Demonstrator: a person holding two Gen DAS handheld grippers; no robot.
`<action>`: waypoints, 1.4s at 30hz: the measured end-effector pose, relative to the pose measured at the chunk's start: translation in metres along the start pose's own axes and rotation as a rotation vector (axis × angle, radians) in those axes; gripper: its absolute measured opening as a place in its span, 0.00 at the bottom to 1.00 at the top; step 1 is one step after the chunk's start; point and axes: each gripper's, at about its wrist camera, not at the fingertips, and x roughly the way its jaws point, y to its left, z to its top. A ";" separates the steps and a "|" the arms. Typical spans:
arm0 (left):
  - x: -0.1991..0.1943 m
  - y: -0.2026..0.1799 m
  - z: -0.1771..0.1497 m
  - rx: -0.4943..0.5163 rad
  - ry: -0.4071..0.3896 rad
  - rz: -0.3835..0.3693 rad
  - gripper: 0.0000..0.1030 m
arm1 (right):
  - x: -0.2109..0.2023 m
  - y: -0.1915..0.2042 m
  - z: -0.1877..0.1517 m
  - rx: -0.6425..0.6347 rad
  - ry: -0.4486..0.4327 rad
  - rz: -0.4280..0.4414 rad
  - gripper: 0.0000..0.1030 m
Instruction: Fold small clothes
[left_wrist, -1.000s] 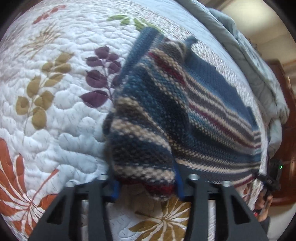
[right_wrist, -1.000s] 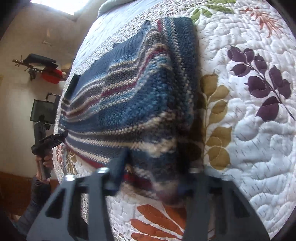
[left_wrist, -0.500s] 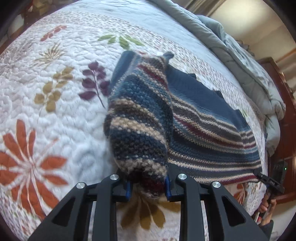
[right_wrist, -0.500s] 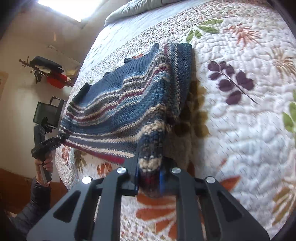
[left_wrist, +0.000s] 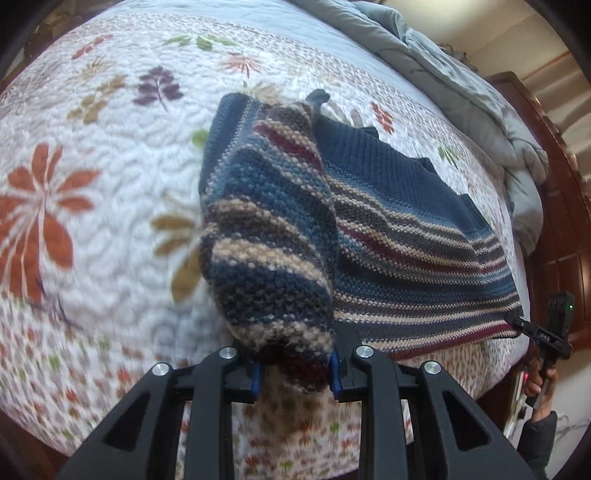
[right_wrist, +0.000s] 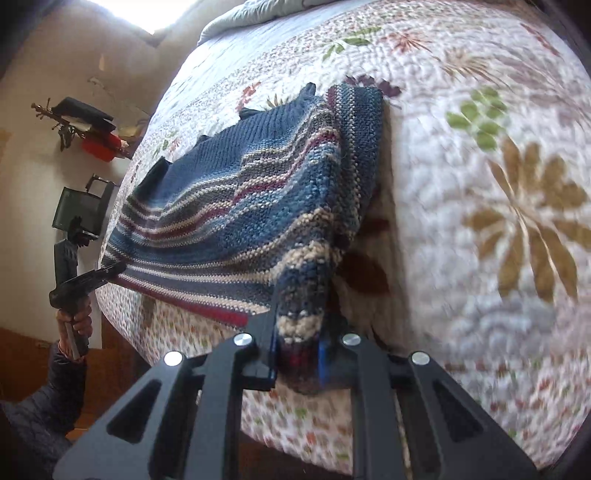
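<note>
Left wrist view: the left gripper (left_wrist: 295, 369) is clamped on a bunched hem corner of the striped knit sweater (left_wrist: 388, 236). The sweater lies partly on the floral quilt (left_wrist: 110, 184), its gripped edge lifted off the quilt.

Right wrist view: the right gripper (right_wrist: 297, 354) is clenched on another hem corner of the sweater (right_wrist: 229, 206), raised above the quilt (right_wrist: 480, 221). Blur obscures finer detail.

Each view is taken from just behind a gripper, looking forward and down across the quilt (left_wrist: 92, 229). The sweater (left_wrist: 406, 251) (right_wrist: 221, 206) is seen close, from opposite hem corners, and is shared by both views.
</note>
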 end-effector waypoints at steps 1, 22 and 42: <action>0.001 0.001 -0.005 0.010 0.008 0.003 0.26 | 0.001 -0.002 -0.007 0.001 0.011 -0.009 0.14; -0.052 0.036 0.006 0.130 -0.182 0.396 0.60 | -0.005 0.005 0.015 -0.090 -0.064 -0.189 0.56; 0.090 -0.061 0.154 0.334 -0.055 0.377 0.15 | 0.103 0.034 0.173 -0.181 0.047 -0.222 0.09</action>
